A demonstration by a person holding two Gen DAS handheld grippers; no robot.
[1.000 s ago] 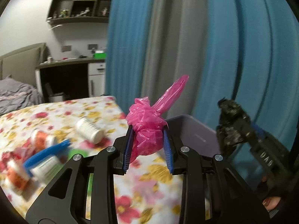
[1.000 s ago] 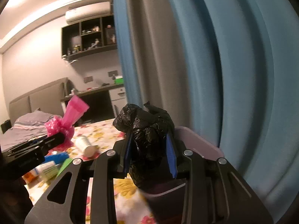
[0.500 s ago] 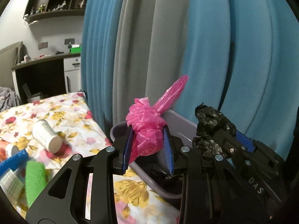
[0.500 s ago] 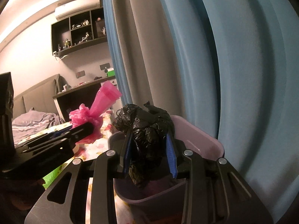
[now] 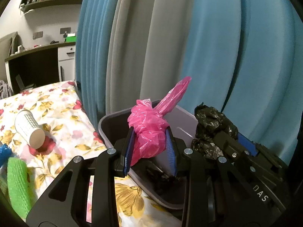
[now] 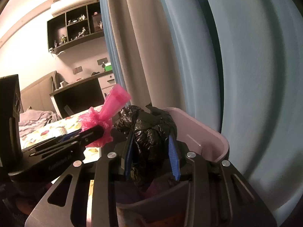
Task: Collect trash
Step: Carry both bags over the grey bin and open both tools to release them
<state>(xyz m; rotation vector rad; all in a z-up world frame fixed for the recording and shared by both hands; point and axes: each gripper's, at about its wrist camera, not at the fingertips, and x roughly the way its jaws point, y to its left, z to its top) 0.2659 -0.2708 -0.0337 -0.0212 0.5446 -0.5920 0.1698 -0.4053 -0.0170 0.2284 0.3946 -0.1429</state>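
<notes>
Both grippers have swung away from the flowered surface (image 5: 62, 117) and now hang over the grey plastic bin (image 5: 106, 128), which stands against blue and grey curtains (image 5: 217, 47). Seen from the left wrist, the bin fills the centre and lower right, with dark trash in its bottom. The left gripper (image 5: 150, 147) has its blue-padded fingers closed on a knotted pink plastic bag (image 5: 149, 132), whose twisted tail points toward 1 o'clock above the bin opening. At 3 o'clock the right gripper (image 6: 151, 155) grips a crumpled black plastic bag (image 6: 149, 132), held over the bin's near rim. On the surface, at 9 o'clock, a white cylindrical container (image 5: 28, 128) lies on its side; a green mesh roll (image 5: 18, 185) lies at 8 o'clock.
</notes>
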